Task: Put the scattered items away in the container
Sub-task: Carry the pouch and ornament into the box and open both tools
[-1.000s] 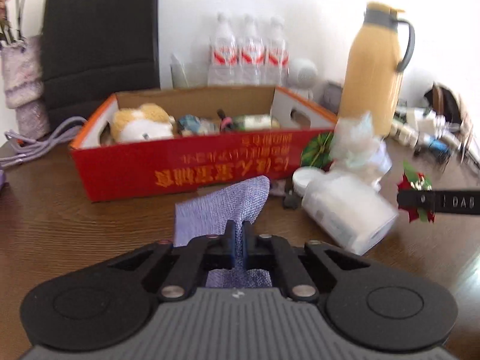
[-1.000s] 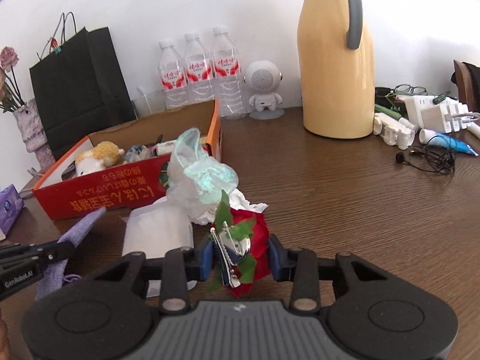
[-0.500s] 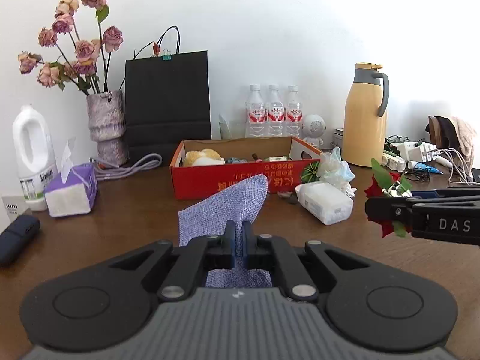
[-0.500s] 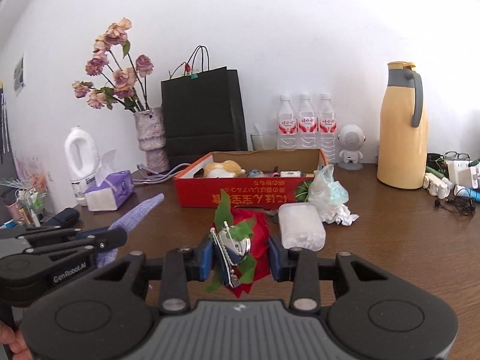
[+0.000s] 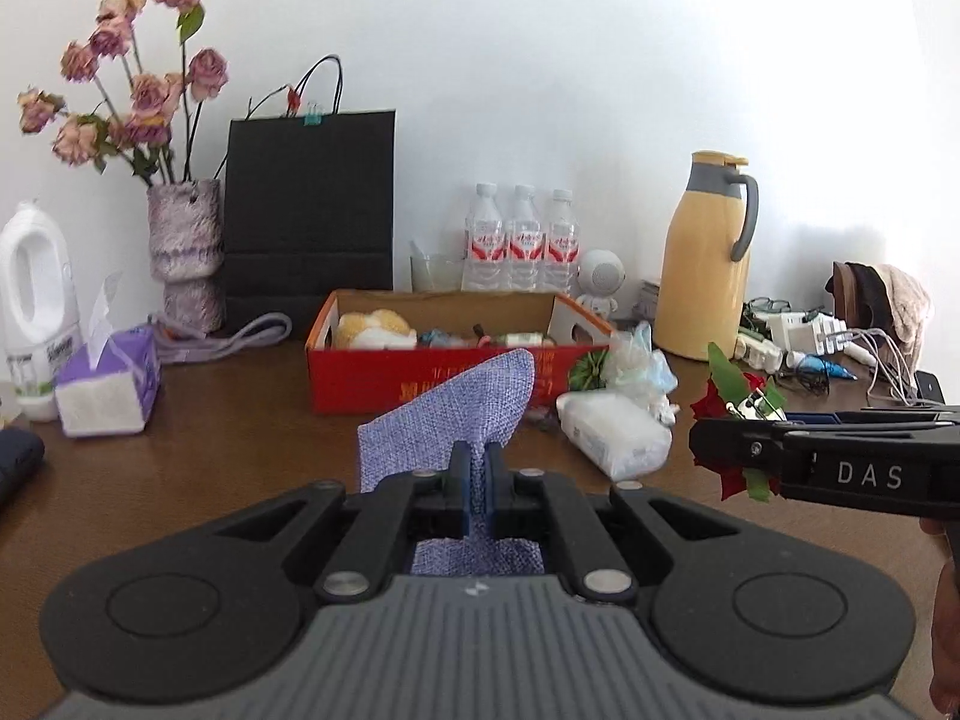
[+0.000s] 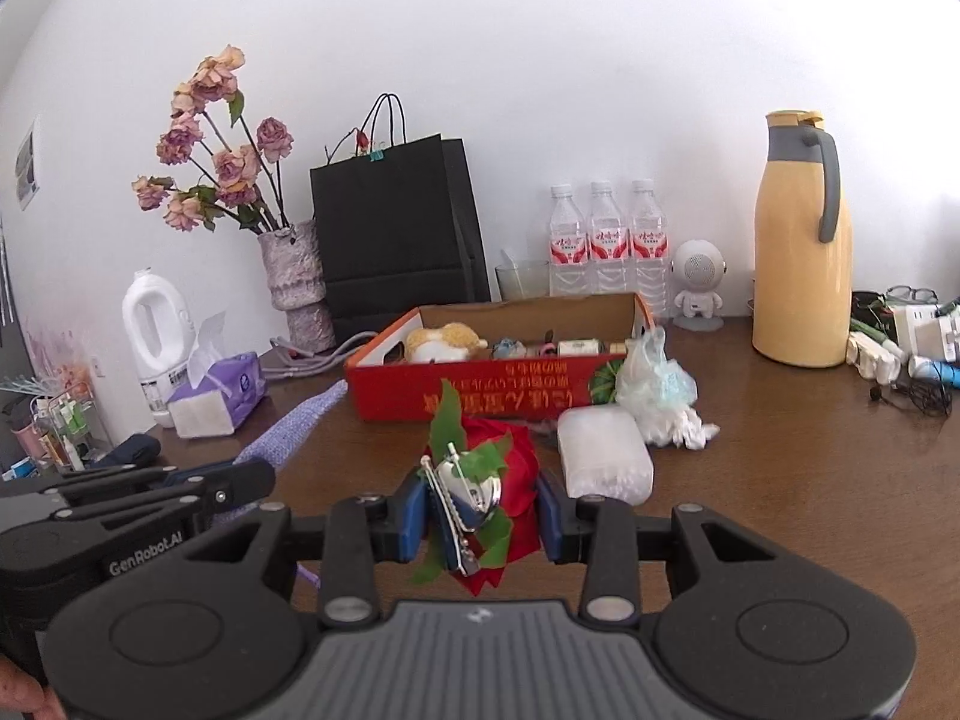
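My left gripper [image 5: 478, 483] is shut on a purple woven cloth [image 5: 456, 408], held above the table in front of the red cardboard box [image 5: 432, 381]. My right gripper [image 6: 480, 510] is shut on a red rose brooch [image 6: 480, 480] with green leaves and a silver clip. The box [image 6: 498, 387] holds a plush toy [image 6: 444, 341] and small items. In front of its right end lie a white packet [image 6: 603, 461], a crumpled plastic bag [image 6: 657, 387] and a green round thing [image 6: 603, 381]. The right gripper and brooch show in the left wrist view [image 5: 729, 438].
Against the wall stand a black paper bag [image 5: 309, 210], a vase of dried roses [image 5: 186, 252], three water bottles [image 5: 522, 237], a small white speaker [image 6: 696, 285] and a yellow thermos jug [image 5: 705, 258]. A tissue pack [image 5: 108, 384] and white jug [image 5: 36, 300] stand left; chargers and cables [image 5: 822, 348] right.
Both grippers have pulled back from the box and risen, each still holding its item. The box and scattered things now look farther away.
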The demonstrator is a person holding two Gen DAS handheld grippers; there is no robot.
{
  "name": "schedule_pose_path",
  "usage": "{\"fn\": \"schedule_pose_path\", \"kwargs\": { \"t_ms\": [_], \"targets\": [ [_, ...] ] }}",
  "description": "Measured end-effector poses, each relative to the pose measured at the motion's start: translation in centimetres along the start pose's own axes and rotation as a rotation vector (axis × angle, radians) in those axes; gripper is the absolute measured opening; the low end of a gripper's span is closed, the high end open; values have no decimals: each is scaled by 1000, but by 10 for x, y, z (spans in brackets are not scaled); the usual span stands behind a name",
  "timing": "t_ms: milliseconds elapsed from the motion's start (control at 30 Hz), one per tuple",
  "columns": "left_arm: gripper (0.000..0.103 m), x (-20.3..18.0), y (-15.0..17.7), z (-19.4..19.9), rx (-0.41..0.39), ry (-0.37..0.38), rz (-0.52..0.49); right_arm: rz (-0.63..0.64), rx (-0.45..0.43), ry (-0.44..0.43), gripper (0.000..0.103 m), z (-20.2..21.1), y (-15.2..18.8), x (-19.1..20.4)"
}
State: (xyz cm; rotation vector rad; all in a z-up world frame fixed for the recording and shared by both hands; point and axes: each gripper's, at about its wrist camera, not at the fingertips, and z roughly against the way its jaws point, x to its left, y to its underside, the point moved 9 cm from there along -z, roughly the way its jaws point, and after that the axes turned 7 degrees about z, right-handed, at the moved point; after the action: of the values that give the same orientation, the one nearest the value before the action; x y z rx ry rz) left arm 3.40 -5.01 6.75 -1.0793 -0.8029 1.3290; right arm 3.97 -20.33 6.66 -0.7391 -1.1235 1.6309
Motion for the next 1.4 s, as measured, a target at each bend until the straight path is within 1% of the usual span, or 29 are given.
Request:
{"fn": "schedule_pose_path", "kwargs": {
  "t_ms": [67,167,200,267,333,400,467,533,600,633,700,733,800,833,867,933,1000,1033,1067,1100,1133,1200,1233,1267,1300,1400],
  "targets": [
    [5,-3,-40,-30,-37,17,-22,30,-34,1,36,-21,-43,-15],
    [5,-4,-98,-89,-35,39,-4,59,-63,10,36,-61,-109,-37],
    [5,-4,-114,-108,-30,39,-1,63,-61,18,36,-76,-129,-45],
    [5,-3,-141,-148,2,50,10,31,-41,40,36,-107,-161,-65],
    [6,0,-158,-186,49,53,41,15,7,35,36,-138,-181,-81],
    [6,4,-161,-225,108,35,52,9,114,33,36,-179,-189,-95],
    [6,5,-150,-266,208,28,61,-12,265,7,36,-223,-183,-107],
    [6,7,-126,-303,327,15,65,-27,417,7,36,-269,-168,-118],
    [6,11,-99,-330,414,-2,47,7,563,49,36,-307,-140,-126],
    [6,12,-85,-339,451,-4,19,39,630,74,36,-324,-125,-129],
    [7,13,-61,-352,514,9,-22,99,727,112,36,-347,-101,-134],
    [10,14,-52,-356,542,16,-31,122,759,123,37,-356,-90,-135],
    [30,16,-42,-362,561,26,-36,144,795,122,41,-370,-75,-133],
    [44,17,-41,-364,558,24,-45,146,809,117,43,-375,-70,-131],
    [44,19,-42,-365,551,18,-56,149,822,117,46,-379,-65,-130],
    [44,23,-53,-364,536,23,-34,159,839,135,55,-382,-59,-132],
    [45,28,-70,-361,513,46,22,149,844,129,56,-382,-60,-134],
    [52,31,-78,-358,504,50,43,130,841,124,57,-382,-63,-135],
    [61,35,-86,-356,500,45,59,106,835,124,58,-380,-67,-136],
    [66,39,-93,-355,500,29,71,84,826,126,66,-378,-72,-136],
    [73,45,-97,-354,510,6,80,60,815,127,76,-375,-78,-135],
    [85,57,-100,-352,558,-48,105,-7,788,104,83,-368,-90,-133],
    [101,65,-99,-351,589,-93,124,-49,776,84,85,-366,-95,-131],
    [103,73,-98,-349,612,-139,139,-90,769,65,85,-363,-97,-128],
    [103,79,-97,-346,627,-170,146,-121,768,47,85,-360,-98,-124],
    [103,88,-95,-336,640,-208,157,-131,769,20,85,-353,-99,-109]
  ]
}}
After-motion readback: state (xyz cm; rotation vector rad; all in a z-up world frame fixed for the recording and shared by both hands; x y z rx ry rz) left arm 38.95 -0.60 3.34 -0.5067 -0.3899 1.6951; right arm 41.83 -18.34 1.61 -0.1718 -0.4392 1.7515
